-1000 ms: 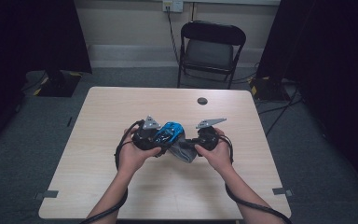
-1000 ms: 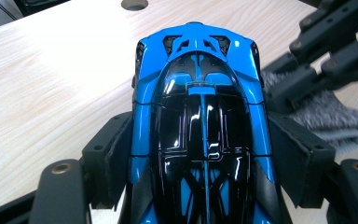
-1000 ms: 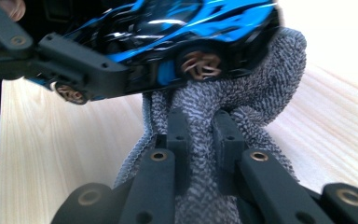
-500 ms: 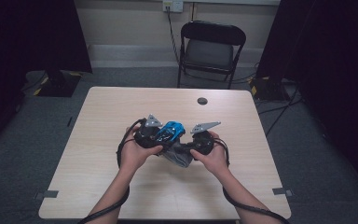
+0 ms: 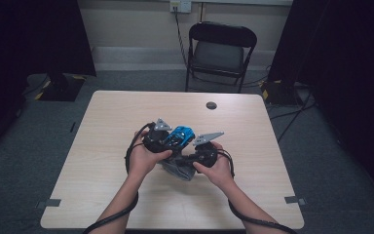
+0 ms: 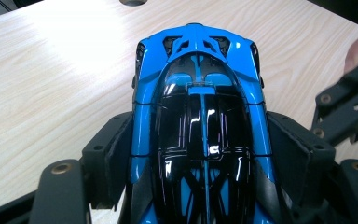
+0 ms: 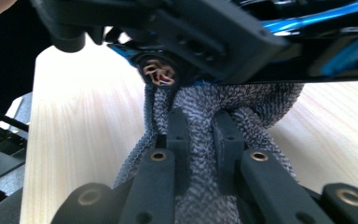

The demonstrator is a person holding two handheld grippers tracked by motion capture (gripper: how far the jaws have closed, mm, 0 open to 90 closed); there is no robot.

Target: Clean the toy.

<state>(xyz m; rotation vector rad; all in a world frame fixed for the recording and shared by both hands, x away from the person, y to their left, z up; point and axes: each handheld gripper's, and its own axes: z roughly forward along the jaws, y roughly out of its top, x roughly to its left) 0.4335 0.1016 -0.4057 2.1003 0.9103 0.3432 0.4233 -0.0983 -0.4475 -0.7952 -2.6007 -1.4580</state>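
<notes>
**Toy car clamped, cloth pinched beneath it**

From the high view, you hold both grippers together over the middle of the tabletop, a little toward its near edge. Your left gripper (image 5: pixel 168 141) carries the blue toy car (image 5: pixel 181 136), and your right gripper (image 5: pixel 187 161) sits just beside it, with the grey cloth (image 5: pixel 179 170) bunched below the car and touching the tabletop (image 5: pixel 102 122). A small dark disc (image 5: pixel 211 105) lies well apart, near the far edge.

In the left gripper view, your jaws stand on either side of the blue toy car (image 6: pixel 200 121), pads pressed against its flanks, so you are grasping it across its width. The car's black canopy faces the camera, its length running away from you over the tabletop (image 6: pixel 51 70).

In the right gripper view, your jaws are clenched on a fold of the grey cloth (image 7: pixel 200 130), which is pushed up against the car's underside (image 7: pixel 242 51).
</notes>
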